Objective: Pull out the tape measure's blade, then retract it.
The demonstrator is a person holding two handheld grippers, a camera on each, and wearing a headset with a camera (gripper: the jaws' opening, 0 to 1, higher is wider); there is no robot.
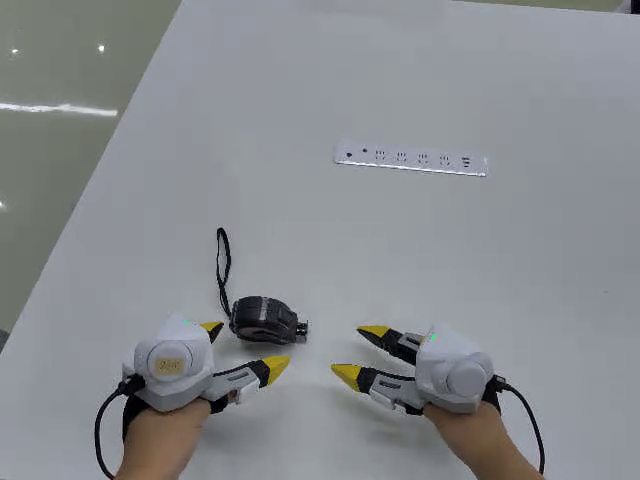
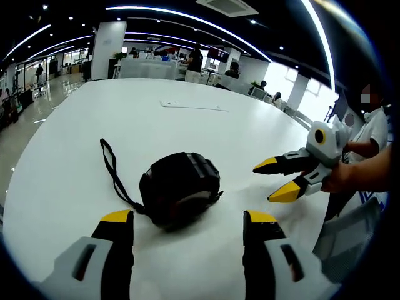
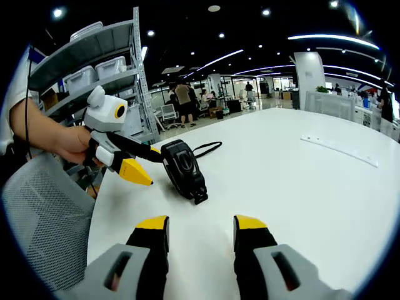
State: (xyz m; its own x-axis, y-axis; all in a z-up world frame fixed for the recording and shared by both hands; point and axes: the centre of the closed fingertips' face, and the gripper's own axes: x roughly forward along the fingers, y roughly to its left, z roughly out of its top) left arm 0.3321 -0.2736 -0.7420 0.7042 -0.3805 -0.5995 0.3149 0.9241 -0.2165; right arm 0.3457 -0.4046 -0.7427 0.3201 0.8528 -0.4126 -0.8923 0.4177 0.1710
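Note:
A black tape measure [image 1: 264, 319] with a black wrist strap [image 1: 223, 262] lies on the white table [image 1: 400, 240]; its blade tip points right. My left gripper [image 1: 245, 348] stands open, one jaw on each side of the case, close but apart from it. In the left gripper view the tape measure [image 2: 180, 187] lies just past the yellow fingertips [image 2: 117, 216]. My right gripper [image 1: 360, 352] is open a little to the right, pointing at the blade tip. In the right gripper view the tape measure [image 3: 183, 167] lies ahead, with the left gripper [image 3: 140, 164] beside it.
A white power strip [image 1: 411, 159] lies farther back on the table. The table's left edge drops to a glossy floor [image 1: 60, 120]. In the right gripper view a mesh chair [image 3: 44, 219] and grey shelving [image 3: 94, 56] stand at the left.

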